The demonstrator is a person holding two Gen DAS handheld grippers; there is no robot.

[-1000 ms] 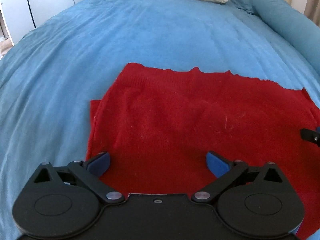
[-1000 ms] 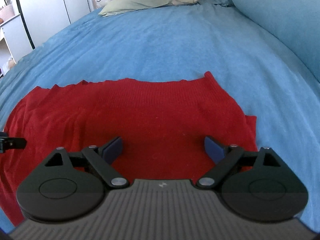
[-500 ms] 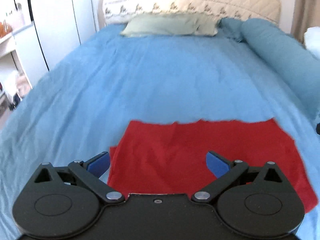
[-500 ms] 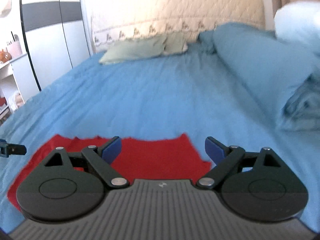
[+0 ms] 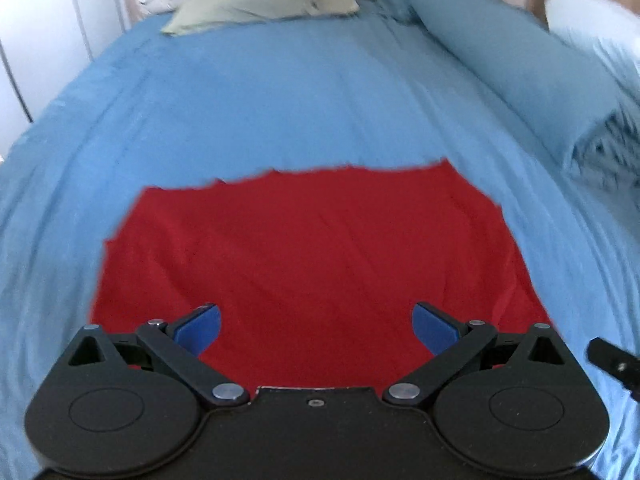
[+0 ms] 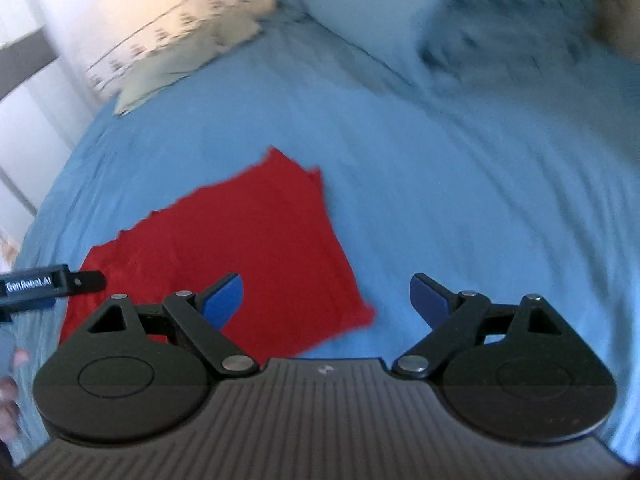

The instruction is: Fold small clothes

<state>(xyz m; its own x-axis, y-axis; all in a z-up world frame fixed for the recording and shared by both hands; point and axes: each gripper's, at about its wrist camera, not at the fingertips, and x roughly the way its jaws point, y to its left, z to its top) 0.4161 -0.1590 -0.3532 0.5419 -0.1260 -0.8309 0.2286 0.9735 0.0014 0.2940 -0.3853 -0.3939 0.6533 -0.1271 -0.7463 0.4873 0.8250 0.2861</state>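
A red knit garment (image 5: 312, 248) lies flat on the blue bedspread (image 5: 280, 96), folded into a rough rectangle. My left gripper (image 5: 316, 326) hovers open over its near edge, nothing between the blue pads. In the right wrist view the same red garment (image 6: 248, 248) sits to the left, tilted. My right gripper (image 6: 326, 300) is open above the garment's right corner and the bare bedspread (image 6: 440, 184). The left gripper's tip (image 6: 52, 282) shows at the left edge of that view. The right gripper's tip (image 5: 612, 362) pokes in at the right edge of the left wrist view.
A green pillow (image 5: 260, 6) lies at the head of the bed. A rolled blue duvet (image 5: 512, 52) runs along the right side, with white bedding (image 5: 596, 16) beyond it. White wardrobe doors (image 6: 24, 92) stand to the left. Fingers of a hand (image 6: 10, 380) show at the lower left.
Both grippers lifted away from the garment, then the left dropped back closer. The right view has swung right and tilted, so the garment now lies off to its left. Both stayed open.
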